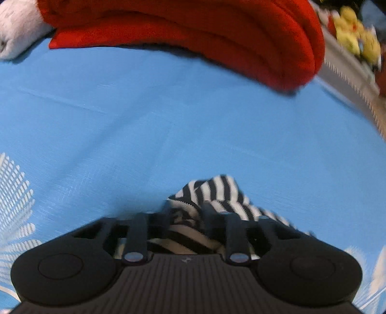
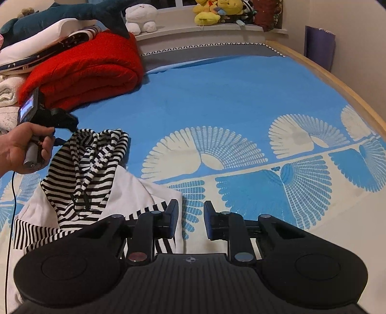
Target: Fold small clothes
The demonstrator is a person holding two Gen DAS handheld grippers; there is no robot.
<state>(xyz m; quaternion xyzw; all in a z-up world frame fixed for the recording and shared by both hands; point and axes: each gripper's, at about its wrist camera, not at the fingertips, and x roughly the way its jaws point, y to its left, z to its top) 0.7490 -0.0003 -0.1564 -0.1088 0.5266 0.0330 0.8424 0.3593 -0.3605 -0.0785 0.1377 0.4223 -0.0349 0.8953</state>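
A small black-and-white striped garment with white panels (image 2: pixel 79 178) lies on the blue bed sheet (image 2: pixel 229 96) at the lower left of the right wrist view. My left gripper (image 1: pixel 185 212) is shut on a bunched striped edge (image 1: pixel 214 190) of it and lifts that edge; it shows in the right wrist view (image 2: pixel 65 120), held by a hand (image 2: pixel 24 149). My right gripper (image 2: pixel 190 210) is open and empty, just right of the garment's white edge, above the sheet.
A folded red blanket (image 2: pixel 84 70) lies at the back left with white and dark bedding (image 2: pixel 48 36) stacked on it. Plush toys (image 2: pixel 212 10) sit on the sill behind the bed. A wooden bed edge (image 2: pixel 337 79) runs along the right.
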